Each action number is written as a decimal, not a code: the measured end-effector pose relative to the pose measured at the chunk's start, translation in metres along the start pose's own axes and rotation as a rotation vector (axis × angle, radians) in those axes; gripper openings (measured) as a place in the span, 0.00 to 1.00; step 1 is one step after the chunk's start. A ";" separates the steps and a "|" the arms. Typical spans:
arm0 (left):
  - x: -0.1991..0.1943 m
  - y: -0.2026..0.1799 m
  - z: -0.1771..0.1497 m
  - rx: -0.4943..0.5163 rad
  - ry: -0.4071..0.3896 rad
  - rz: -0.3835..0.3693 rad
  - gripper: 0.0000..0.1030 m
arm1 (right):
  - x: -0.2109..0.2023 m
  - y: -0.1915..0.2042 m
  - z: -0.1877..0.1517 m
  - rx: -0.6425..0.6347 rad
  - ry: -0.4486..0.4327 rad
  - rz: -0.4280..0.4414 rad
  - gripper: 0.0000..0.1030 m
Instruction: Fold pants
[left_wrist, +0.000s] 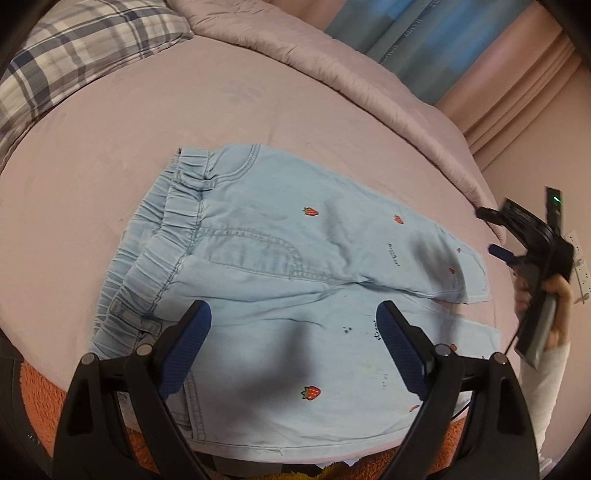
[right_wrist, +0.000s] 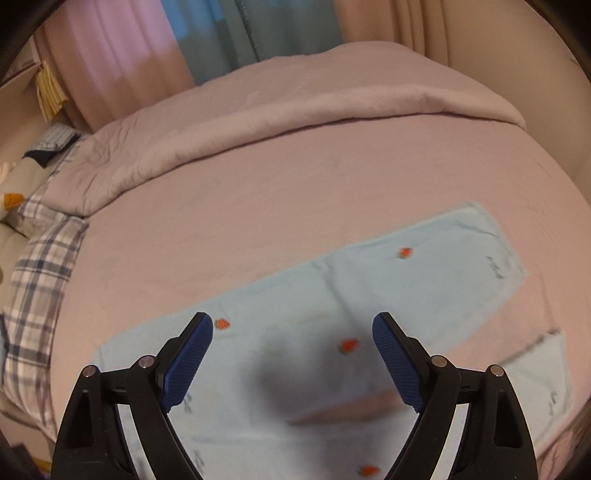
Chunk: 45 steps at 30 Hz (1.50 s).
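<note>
A pair of light blue pants (left_wrist: 280, 258) with small red strawberry prints lies spread flat on a bed (left_wrist: 110, 155) covered in a dusty pink sheet. In the left wrist view the gathered elastic waistband (left_wrist: 166, 229) points toward the left side of the picture and the two legs run off to the right, the farther leg ending in a hemmed cuff (left_wrist: 472, 280) and the nearer leg lying just below it with a narrow gap of sheet between the two cuffs. The left tongs (left_wrist: 293, 325) hang above the nearer leg with their blue pads spread wide apart, gripping nothing, and cast a dark shadow on the denim beneath. At the right edge of that view the right tongs (left_wrist: 495, 232) show as a black device held in a hand (left_wrist: 554, 295), off the cuff end of the pants and not touching the cloth. In the right wrist view the right tongs (right_wrist: 291, 328) are likewise spread wide with nothing between the pads, poised over the legs, which stretch away toward the upper right; this view is somewhat blurred. A folded pink quilt (right_wrist: 258, 125) lies along the far side of the bed, a plaid pillow (left_wrist: 74, 55) sits at the head end, and curtains (right_wrist: 240, 29) hang behind. An orange fuzzy fabric (left_wrist: 40, 398) shows at the near edge of the bed.
</note>
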<state>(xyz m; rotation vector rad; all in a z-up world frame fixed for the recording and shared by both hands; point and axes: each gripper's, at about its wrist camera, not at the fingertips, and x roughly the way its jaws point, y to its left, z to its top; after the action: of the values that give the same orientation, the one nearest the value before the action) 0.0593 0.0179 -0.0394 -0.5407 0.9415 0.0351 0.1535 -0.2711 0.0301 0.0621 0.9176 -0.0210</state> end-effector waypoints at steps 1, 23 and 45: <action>0.001 0.000 -0.001 0.003 0.005 0.001 0.89 | 0.011 0.004 0.003 0.004 0.015 -0.007 0.85; 0.018 -0.012 -0.001 0.044 0.046 0.081 0.88 | 0.096 -0.017 0.047 0.178 0.197 -0.170 0.85; 0.001 -0.012 0.013 -0.051 -0.062 0.058 0.88 | -0.007 -0.049 -0.015 0.226 -0.014 0.013 0.04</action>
<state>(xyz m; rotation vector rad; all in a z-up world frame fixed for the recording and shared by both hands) 0.0730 0.0130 -0.0288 -0.5562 0.8979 0.1270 0.1351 -0.3195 0.0243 0.2775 0.8976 -0.1125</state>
